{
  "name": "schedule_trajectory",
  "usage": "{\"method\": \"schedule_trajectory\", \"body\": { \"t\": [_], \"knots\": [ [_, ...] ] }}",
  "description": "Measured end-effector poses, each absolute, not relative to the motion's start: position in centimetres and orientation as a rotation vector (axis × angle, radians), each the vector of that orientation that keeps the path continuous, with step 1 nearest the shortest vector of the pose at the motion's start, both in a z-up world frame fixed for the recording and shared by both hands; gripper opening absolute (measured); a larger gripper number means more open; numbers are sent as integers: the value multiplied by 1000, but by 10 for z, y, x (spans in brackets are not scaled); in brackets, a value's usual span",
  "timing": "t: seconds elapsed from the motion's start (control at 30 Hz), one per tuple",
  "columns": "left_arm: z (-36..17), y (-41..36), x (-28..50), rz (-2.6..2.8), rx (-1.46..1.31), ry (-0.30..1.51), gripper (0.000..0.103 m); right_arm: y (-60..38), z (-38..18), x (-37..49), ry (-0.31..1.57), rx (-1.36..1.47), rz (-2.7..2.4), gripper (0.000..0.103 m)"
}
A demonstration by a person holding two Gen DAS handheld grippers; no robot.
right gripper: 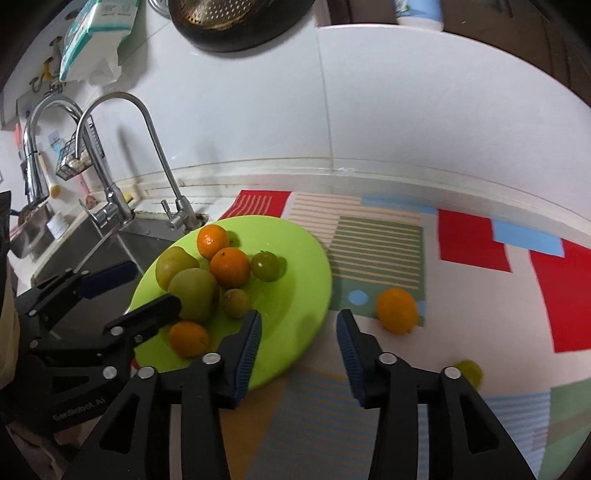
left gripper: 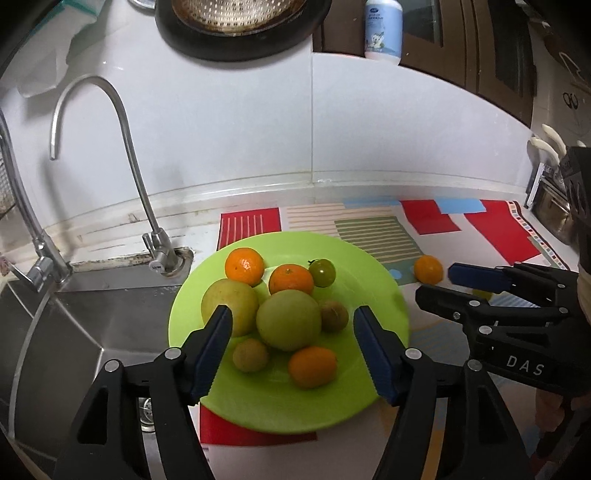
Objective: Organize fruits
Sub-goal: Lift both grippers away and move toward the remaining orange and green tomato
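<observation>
A lime green plate (left gripper: pixel 351 266) (right gripper: pixel 303 258) on the patterned mat holds several fruits: oranges (left gripper: pixel 290 283) (right gripper: pixel 229 267), two large green-yellow fruits (left gripper: pixel 288 319) (right gripper: pixel 192 288), a green tomato (left gripper: pixel 322 272) (right gripper: pixel 265 266) and small brownish fruits (left gripper: pixel 334 315). One orange (left gripper: pixel 428 269) (right gripper: pixel 397 311) lies on the mat right of the plate. A small green fruit (right gripper: pixel 470 372) lies on the mat nearer, partly behind my right fingers. My left gripper (left gripper: pixel 293 350) (right gripper: pixel 127 291) is open and empty over the plate's near side. My right gripper (right gripper: pixel 299 350) (left gripper: pixel 437 282) is open and empty, at the plate's right edge near the loose orange.
A steel sink (left gripper: pixel 92 325) with two taps (left gripper: pixel 122 129) lies left of the plate. A white tiled wall (left gripper: pixel 332 129) runs behind the counter. A dark pan with a strainer (left gripper: pixel 240 22) hangs above. A knife rack (left gripper: pixel 550 173) stands at the far right.
</observation>
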State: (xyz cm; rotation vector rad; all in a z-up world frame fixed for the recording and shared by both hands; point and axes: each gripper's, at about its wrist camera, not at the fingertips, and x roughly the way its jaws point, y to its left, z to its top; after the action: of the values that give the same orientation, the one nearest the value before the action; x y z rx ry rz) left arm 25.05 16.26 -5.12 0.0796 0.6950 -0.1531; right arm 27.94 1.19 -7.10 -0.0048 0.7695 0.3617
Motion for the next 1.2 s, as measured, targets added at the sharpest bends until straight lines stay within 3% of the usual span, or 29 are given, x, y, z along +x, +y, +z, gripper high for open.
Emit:
{"method": "schedule_trajectory", "body": {
  "t": [0.27, 0.5, 1.2],
  "knots": [
    [-27, 148, 216, -149, 86, 631, 80, -15, -50, 245, 712, 32, 288, 57],
    [-12, 131, 192, -166, 107, 585, 87, -37, -33, 215, 656, 42, 242, 57],
    [4, 77, 173, -207, 135, 477, 89, -92, -11, 179, 587, 4, 148, 57]
  ]
}}
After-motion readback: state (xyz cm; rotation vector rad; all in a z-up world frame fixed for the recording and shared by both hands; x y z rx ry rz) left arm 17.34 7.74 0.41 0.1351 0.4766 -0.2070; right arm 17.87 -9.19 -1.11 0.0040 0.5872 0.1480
